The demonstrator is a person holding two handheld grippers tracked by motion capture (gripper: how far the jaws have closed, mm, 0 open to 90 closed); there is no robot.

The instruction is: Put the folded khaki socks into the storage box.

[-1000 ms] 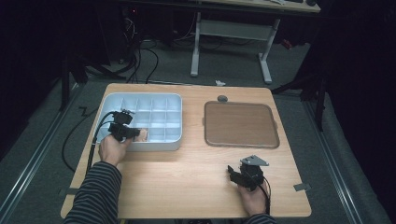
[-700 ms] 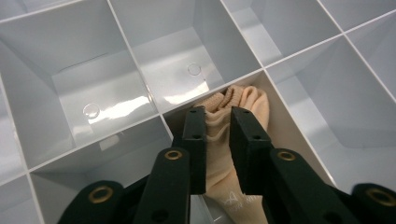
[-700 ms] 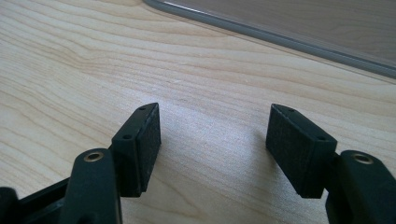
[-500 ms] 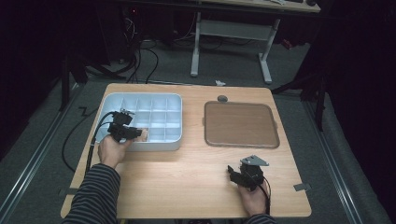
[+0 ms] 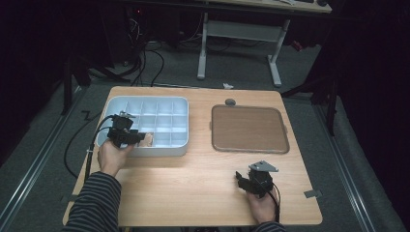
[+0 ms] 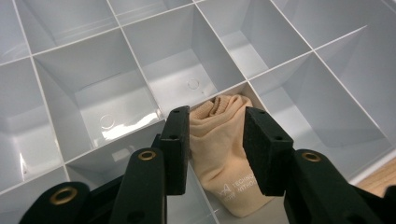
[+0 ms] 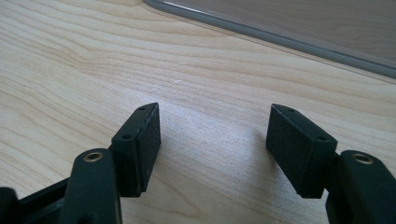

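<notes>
L gripper (image 5: 137,139) at left of high view, over the near edge of the pale blue divider tray (image 5: 180,102). Jaws have just been opening; in its own view they stand apart w/ the beige rolled cloth (image 6: 223,154) between them, lying in a front compartment, lower centre of frame; pads look just off it. Brown tray (image 5: 249,129) right of centre. R gripper (image 5: 246,180) lower right on wooden table (image 5: 193,193), jaws wide open, nothing between
</notes>
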